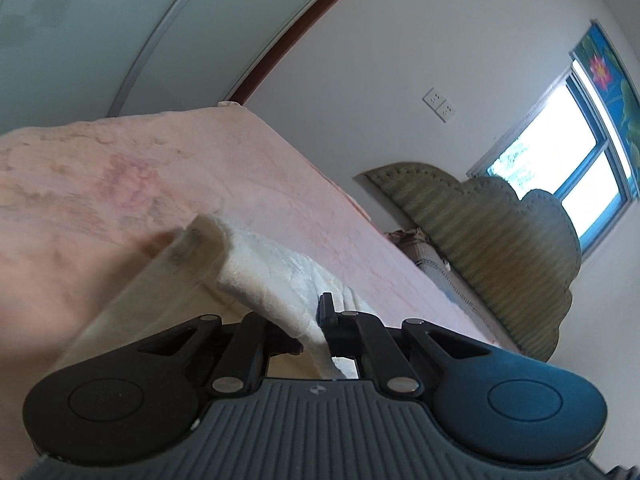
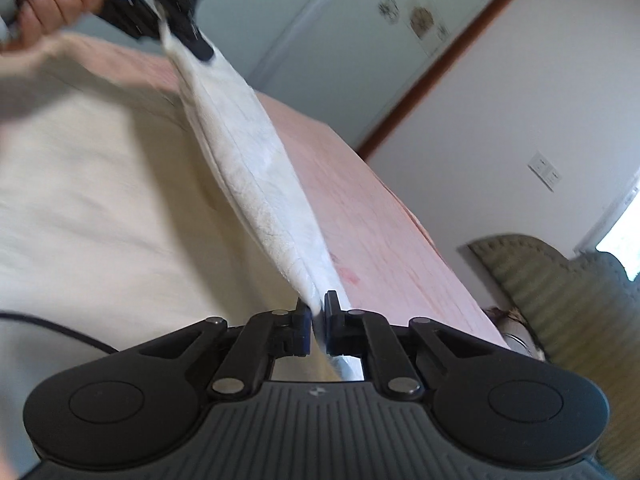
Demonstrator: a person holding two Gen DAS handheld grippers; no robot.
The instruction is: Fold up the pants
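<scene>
The pants (image 2: 256, 184) are cream-white and held up above a pink-covered bed (image 2: 384, 224), with one edge stretched taut between both grippers. My right gripper (image 2: 317, 316) is shut on one end of that edge. My left gripper (image 1: 316, 330) is shut on the other end; it also shows in the right wrist view (image 2: 176, 20), held by a hand at the top left. The rest of the pants (image 2: 88, 208) hangs as a broad cream sheet to the left. In the left wrist view the pants (image 1: 272, 276) bunch up in front of the jaws.
The pink bed cover (image 1: 120, 184) fills the middle. A green padded headboard (image 1: 500, 240) leans on the white wall under a window (image 1: 568, 148). A pale wardrobe (image 2: 352, 40) stands behind the bed. A black cable (image 2: 60, 326) runs at the lower left.
</scene>
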